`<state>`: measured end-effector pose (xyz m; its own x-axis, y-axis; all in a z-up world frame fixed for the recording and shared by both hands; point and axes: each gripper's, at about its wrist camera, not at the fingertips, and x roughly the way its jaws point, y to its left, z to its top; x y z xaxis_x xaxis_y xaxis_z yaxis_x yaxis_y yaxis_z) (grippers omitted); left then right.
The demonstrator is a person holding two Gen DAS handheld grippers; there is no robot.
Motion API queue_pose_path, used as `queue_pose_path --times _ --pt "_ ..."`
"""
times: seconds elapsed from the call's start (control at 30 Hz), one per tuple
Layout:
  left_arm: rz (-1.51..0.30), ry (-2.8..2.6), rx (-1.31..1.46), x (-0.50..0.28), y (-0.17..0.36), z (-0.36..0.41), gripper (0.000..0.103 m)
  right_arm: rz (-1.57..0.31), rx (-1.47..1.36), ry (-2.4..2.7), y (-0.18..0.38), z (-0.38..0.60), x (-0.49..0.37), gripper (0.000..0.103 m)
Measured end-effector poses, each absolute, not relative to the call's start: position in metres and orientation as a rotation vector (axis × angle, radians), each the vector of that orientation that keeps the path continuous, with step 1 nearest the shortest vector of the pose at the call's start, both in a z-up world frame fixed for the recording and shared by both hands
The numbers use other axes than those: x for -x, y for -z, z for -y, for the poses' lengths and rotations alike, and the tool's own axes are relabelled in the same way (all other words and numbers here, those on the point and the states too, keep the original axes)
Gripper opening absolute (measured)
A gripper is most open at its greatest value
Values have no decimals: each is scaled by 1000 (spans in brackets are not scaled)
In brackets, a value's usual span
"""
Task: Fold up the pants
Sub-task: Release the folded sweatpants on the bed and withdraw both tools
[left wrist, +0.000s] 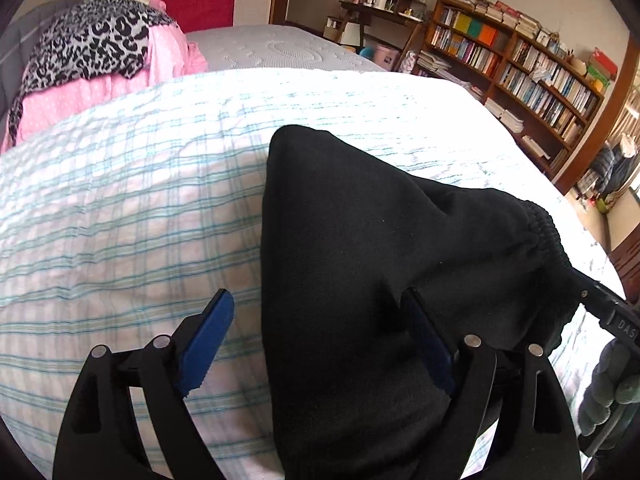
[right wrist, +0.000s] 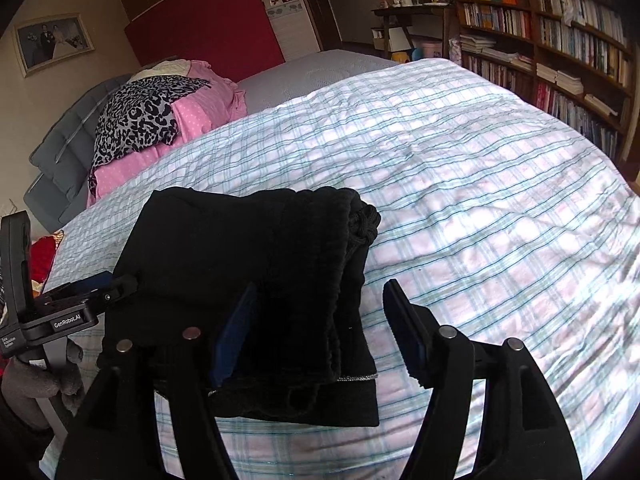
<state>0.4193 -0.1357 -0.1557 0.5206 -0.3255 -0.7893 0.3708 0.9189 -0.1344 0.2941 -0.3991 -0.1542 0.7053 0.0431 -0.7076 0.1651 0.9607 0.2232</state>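
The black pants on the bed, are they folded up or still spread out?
Folded. The black pants lie as a compact stack on the plaid blanket, layered edges and the bunched waistband showing along one side.

You could read "GenRoboT.AI" in white on the black body of the left gripper (right wrist: 68,322) in the right wrist view. The right gripper (left wrist: 624,330) showed only the letters "DAS".
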Motion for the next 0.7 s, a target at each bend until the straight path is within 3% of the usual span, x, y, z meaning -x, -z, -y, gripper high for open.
queue_pose_path --times 0.17,0.33,0.43,0.7 --pt "-854 360 -140 -385 143 132 88 -795 -181 90 148 381 -270 70" --pt "-812 373 -186 -357 132 137 89 -776 -160 79 143 367 -244 79" --pt "-783 357 -237 -337 128 143 98 -767 -155 75 140 361 -230 81" --pt "-790 329 -254 -312 127 147 98 -770 -139 68 142 350 -208 83"
